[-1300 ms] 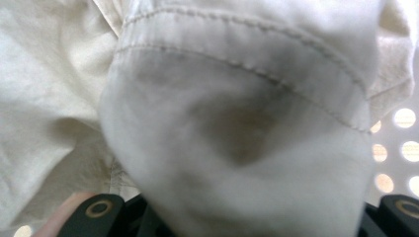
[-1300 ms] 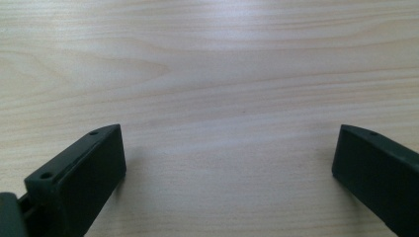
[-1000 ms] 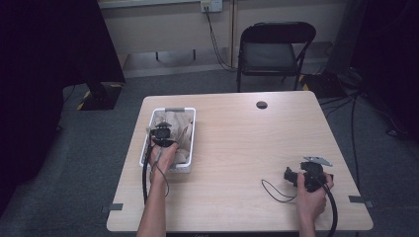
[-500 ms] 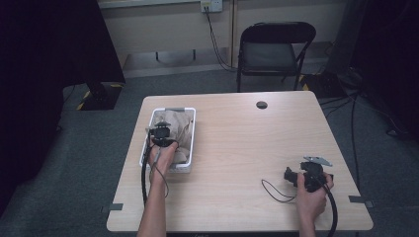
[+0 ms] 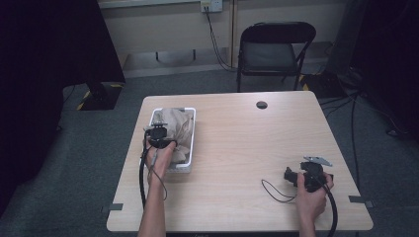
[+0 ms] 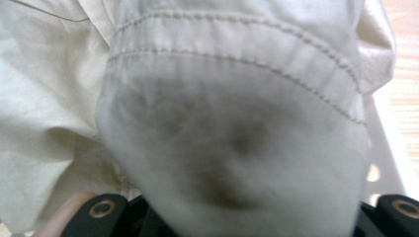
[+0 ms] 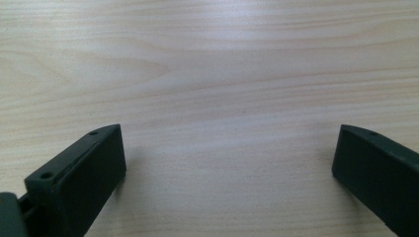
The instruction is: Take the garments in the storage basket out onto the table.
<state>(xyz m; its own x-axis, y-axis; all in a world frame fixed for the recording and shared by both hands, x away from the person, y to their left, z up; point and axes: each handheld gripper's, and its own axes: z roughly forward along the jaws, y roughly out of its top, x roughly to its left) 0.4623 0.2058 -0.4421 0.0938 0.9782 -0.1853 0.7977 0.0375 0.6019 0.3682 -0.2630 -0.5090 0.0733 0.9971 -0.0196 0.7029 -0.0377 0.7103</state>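
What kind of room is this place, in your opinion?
Probably a lab or office room used for recording: a plain wooden table on grey carpet, a folding chair, and a wall socket with cables.

In the left gripper view, a blurred fold of the cream cloth (image 6: 232,148) spreads over the lower middle and hides the left gripper's (image 6: 247,217) jaws; whether they pinch it cannot be told. The white basket (image 6: 390,148) is cut off at the right edge. In the right gripper view, the right gripper's (image 7: 227,163) jaws are cropped by the bottom corners.
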